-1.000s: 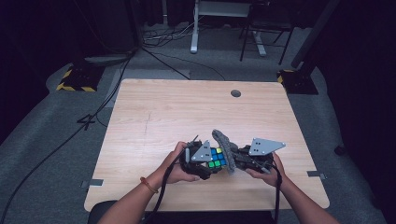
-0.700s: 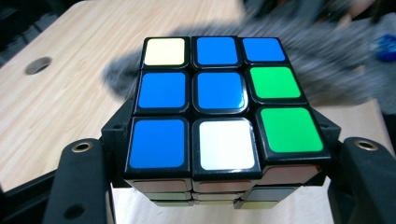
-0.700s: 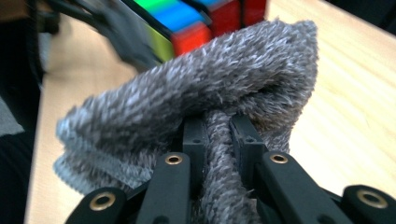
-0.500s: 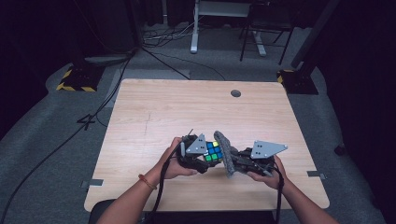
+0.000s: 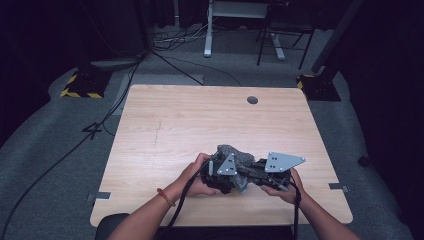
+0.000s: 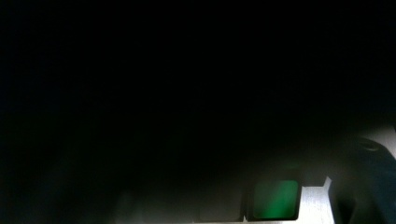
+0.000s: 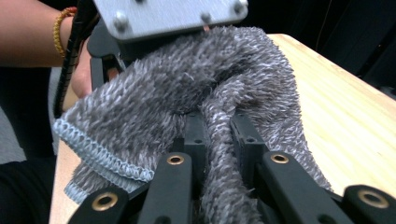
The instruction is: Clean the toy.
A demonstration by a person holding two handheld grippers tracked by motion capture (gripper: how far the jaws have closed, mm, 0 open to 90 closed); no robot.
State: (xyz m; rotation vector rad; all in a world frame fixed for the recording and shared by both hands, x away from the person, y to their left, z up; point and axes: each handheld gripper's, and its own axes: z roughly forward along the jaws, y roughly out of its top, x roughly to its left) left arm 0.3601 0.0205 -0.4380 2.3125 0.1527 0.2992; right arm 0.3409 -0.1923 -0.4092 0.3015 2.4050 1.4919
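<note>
Nearest to me, in the right gripper view, the right gripper (image 7: 218,154) had its two black jaws pinched on a fold of the fuzzy grey knitted cloth (image 7: 187,102), which bunched up between them and draped away over whatever sat beyond. A stitched pale-blue hem ran along the cloth's lower left edge. I judged I was holding that fold so the cloth could be pulled over the object in front.

Just beyond the cloth, the grey plate of the left gripper (image 7: 170,16) sat touching the top of the fabric, with the left hand (image 7: 86,70) and a beaded bracelet behind it. In the left gripper view almost everything was dark, which I took to mean the cloth lay over that camera; a green square tile (image 6: 275,199) set in a pale frame showed at the bottom, probably one face of a puzzle cube. Whether the left jaws were spread or clamped on it I could not tell.

From the high view both grippers met near the front edge of the light wooden table (image 5: 175,120), the cloth heaped between them. Farther off, a small round dark cable hole (image 5: 252,100) sat near the far edge, and beyond it grey carpet and desk legs.
</note>
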